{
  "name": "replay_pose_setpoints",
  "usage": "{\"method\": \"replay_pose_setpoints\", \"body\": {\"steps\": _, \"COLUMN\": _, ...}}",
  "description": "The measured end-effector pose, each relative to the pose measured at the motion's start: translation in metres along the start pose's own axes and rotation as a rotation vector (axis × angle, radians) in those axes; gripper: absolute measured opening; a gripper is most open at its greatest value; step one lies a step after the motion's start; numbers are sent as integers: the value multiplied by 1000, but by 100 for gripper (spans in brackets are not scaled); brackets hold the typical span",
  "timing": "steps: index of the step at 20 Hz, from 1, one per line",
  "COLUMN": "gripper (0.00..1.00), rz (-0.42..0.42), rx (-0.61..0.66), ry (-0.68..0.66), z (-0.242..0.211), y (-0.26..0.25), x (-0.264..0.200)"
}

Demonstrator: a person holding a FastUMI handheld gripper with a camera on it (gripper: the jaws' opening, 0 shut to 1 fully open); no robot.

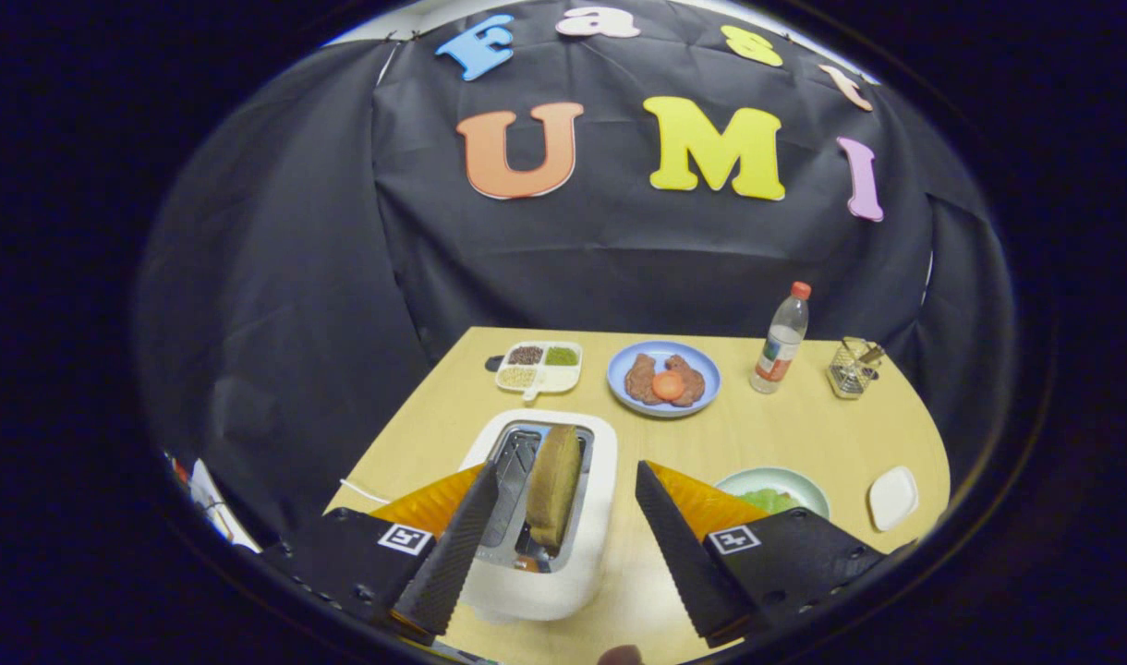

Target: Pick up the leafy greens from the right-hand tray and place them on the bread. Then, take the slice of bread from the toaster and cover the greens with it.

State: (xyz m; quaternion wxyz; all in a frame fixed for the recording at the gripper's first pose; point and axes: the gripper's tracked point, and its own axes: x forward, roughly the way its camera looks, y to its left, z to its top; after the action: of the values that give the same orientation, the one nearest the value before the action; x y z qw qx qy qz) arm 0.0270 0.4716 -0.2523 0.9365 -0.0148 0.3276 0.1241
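In the gripper view, the gripper (563,480) hangs above the near part of a light wooden table (804,434). Its two black fingers (453,545) stand wide apart and hold nothing. Between them, closer to the left finger, is a white toaster (577,573). A brown slice of bread (554,494) stands upright in the right slot of the toaster and rises above the top of it. The left slot looks dark, and I cannot tell what is inside. The left finger lies across the left edge of the toaster in the picture; whether it touches the toaster I cannot tell.

Just beyond the right finger there is a pale green dish (785,480). The leafy greens (769,501) lie in it, partly hidden behind the orange part of the finger. To the right of this dish, near the table edge, lies a small white square dish (893,497).

Farther away, beyond the toaster, stands a white tray with four compartments (538,368); they hold dark, green and pale grains or seeds. Beside it on the right is a blue plate (619,374) with two brown pieces of meat (641,379) and an orange-red round slice (668,384) lying on them. More to the right, a clear bottle with a red cap (781,340) stands upright, and near it a small clear holder (853,367) with some thin things in it, too small to tell.
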Motion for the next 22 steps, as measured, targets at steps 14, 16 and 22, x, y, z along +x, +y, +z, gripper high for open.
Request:
{"method": "replay_pose_setpoints", "body": {"steps": 14, "gripper": 9, "rz": 1, "rx": 94, "ry": 25, "z": 16, "y": 7, "x": -1}}
{"method": "replay_pose_setpoints", "body": {"steps": 16, "gripper": 8, "rz": 46, "rx": 127, "ry": -13, "z": 37, "y": 3, "x": -22}}
{"method": "replay_pose_setpoints", "body": {"steps": 22, "gripper": 8, "rz": 42, "rx": 160, "ry": -134, "z": 89, "y": -64, "x": -69}}
